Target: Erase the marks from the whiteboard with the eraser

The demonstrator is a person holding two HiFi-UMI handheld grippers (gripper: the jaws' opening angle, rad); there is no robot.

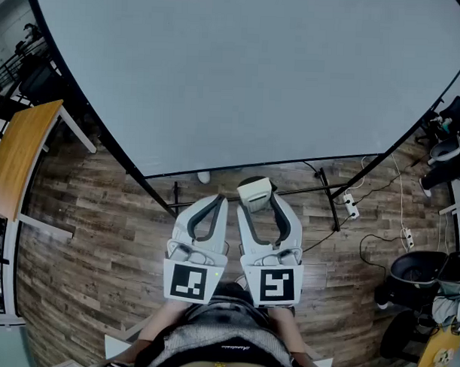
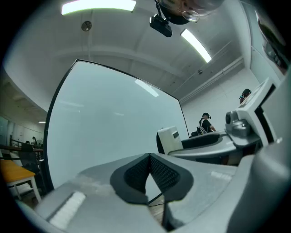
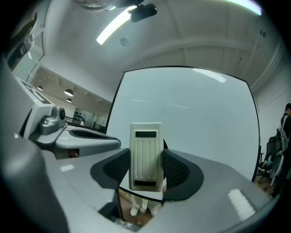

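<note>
The large whiteboard [image 1: 249, 74] fills the upper part of the head view; I see no marks on its surface [image 2: 113, 118] [image 3: 191, 104]. My right gripper [image 1: 257, 199] is shut on a cream-coloured eraser [image 1: 254, 193], which stands upright between the jaws [image 3: 146, 157] a little short of the board's lower edge. My left gripper [image 1: 214, 201] is held beside it, jaws together with nothing between them [image 2: 149, 160]. The eraser [image 2: 169, 139] also shows at the right in the left gripper view.
The board stands on a black frame with legs [image 1: 331, 197] on a wooden floor. A wooden table [image 1: 20, 153] is at the left. Cables and a power strip [image 1: 351, 207] lie at the right, near a black bin [image 1: 415, 272]. A person [image 2: 207, 123] stands far off.
</note>
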